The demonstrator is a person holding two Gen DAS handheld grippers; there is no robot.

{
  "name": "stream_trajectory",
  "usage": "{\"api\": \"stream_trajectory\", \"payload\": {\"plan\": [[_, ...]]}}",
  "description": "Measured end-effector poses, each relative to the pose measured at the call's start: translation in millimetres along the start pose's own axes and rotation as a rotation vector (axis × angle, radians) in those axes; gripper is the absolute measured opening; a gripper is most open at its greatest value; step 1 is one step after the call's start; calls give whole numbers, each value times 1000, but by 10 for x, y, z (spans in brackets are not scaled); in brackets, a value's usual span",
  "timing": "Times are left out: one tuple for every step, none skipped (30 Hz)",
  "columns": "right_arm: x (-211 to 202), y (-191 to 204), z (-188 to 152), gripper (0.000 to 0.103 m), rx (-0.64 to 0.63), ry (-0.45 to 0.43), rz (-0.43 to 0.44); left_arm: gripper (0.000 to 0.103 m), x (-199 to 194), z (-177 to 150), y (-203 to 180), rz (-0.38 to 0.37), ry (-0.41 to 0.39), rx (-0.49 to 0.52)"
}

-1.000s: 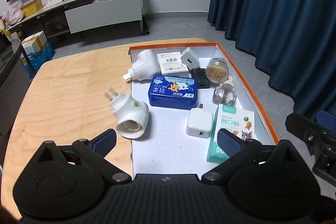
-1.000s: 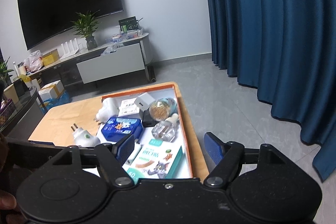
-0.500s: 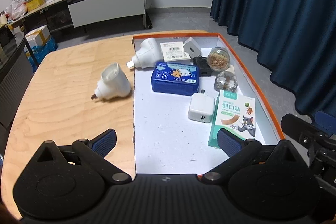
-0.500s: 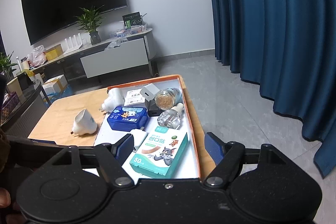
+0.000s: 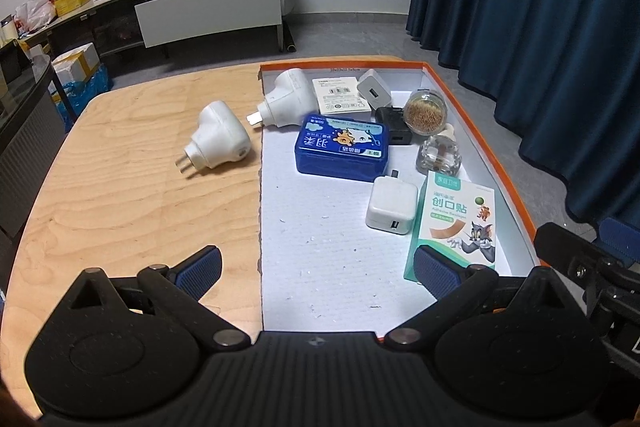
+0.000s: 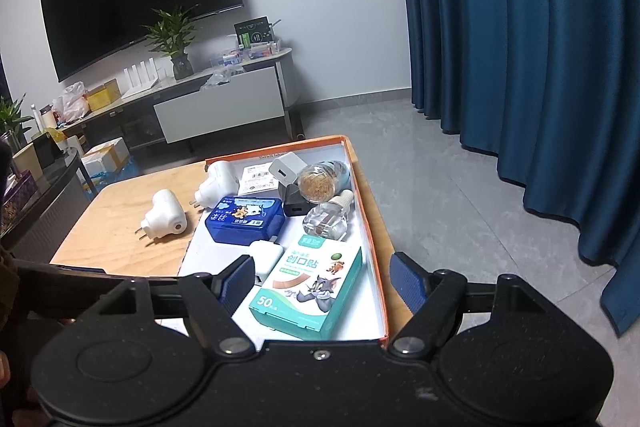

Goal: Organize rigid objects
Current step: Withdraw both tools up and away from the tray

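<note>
white plug [image 5: 218,139] | on wooden table [image 5: 120,195] | beside orange-rimmed box [image 5: 496,163]

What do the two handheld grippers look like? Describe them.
Both the left gripper and the right gripper are matte black, with a ribbed body, two round housings, silver pivot screws and angular arms ending in ribbed blue fingertips. No cables or sleeves are visible.
</note>
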State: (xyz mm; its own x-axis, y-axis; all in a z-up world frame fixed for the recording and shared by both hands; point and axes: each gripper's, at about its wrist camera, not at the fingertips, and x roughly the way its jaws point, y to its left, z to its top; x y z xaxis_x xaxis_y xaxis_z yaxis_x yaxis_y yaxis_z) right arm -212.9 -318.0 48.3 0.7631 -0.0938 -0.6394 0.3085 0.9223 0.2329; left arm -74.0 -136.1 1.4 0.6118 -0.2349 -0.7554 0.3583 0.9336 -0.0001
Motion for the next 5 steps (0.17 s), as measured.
{"api": "stream_trajectory", "payload": {"plan": [[8,-3,0,88,1,2,-2,103,-1,-1,4,1,-4,-1],[14,-6,-2,88,3,2,-5,103,-1,1,5,4,-10,-1],[22,-11,-2,88,4,4,-5,103,-1,2,6,6,-13,0],[29,-14,-1,88,6,5,-6,103,2,4,10,6,-12,-2],[33,-15,-1,88,6,5,-7,103,12,14,11,-7,-5,-1]]}}
